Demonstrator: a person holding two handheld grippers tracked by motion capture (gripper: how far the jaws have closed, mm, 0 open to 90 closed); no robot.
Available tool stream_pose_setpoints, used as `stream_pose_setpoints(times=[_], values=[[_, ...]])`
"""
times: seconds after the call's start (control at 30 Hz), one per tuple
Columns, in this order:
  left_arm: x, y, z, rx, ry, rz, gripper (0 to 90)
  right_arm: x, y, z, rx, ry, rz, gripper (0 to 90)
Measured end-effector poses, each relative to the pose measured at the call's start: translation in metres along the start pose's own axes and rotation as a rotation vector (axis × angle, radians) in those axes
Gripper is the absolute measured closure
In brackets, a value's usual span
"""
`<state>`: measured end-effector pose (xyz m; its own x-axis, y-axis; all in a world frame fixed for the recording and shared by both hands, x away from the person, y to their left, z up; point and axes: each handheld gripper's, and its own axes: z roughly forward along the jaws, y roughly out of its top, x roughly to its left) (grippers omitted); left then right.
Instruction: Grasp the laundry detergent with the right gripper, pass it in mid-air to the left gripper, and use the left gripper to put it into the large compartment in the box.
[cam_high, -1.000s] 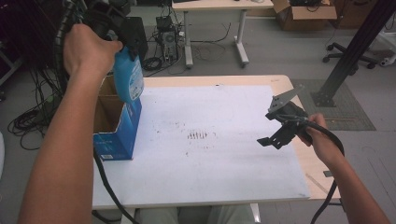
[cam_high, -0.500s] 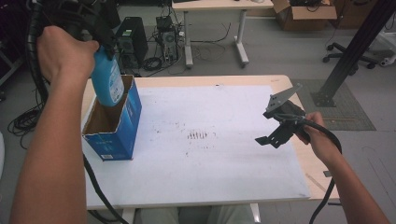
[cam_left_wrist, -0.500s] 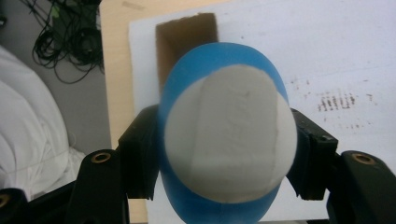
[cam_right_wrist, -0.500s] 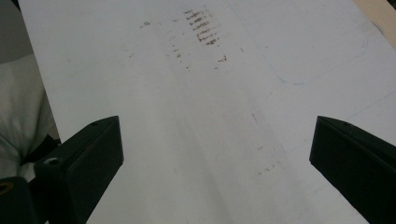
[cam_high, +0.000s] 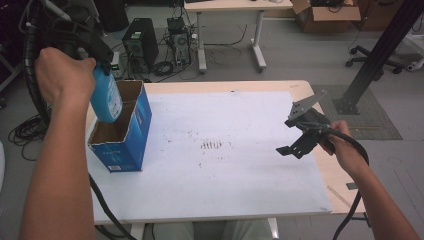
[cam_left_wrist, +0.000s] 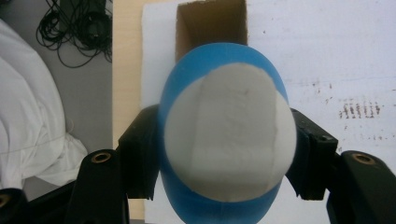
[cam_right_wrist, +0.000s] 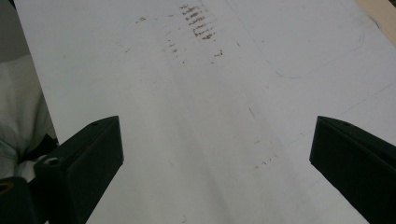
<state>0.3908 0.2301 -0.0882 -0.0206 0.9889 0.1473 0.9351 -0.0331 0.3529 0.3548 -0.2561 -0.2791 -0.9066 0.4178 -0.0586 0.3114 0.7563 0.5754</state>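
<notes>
Wooden table with white sheet cover carries, at its left edge, a blue cardboard box, top flaps open, interior brown; contents can't tell. Blue oval bottle with white label hangs over the box mouth, long axis steeply tilted, lower end dipping in, clamped by left gripper. Right gripper wide apart, empty, above sheet, well away.

Looks like a lab/office workspace: grey floor w/ loose cables, a PC tower and other electronics on the floor, desk legs behind, a cardboard box under a desk, an office chair base at right, black metal frame, white-topped work table.
</notes>
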Motion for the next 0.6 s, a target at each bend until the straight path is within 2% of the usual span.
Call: stream_pose_setpoints(times=[0.3, 0.6], values=[[0.001, -0.010, 0.029, 0.010, -0.003, 0.009, 38.1, 0.003, 0.001, 0.003, 0.008, 0.000, 0.002, 2.6], [0.003, -0.020, 0.073, 0.029, -0.012, 0.022, 38.1, 0.005, -0.001, 0.009, 0.025, -0.001, 0.009, 2.6]])
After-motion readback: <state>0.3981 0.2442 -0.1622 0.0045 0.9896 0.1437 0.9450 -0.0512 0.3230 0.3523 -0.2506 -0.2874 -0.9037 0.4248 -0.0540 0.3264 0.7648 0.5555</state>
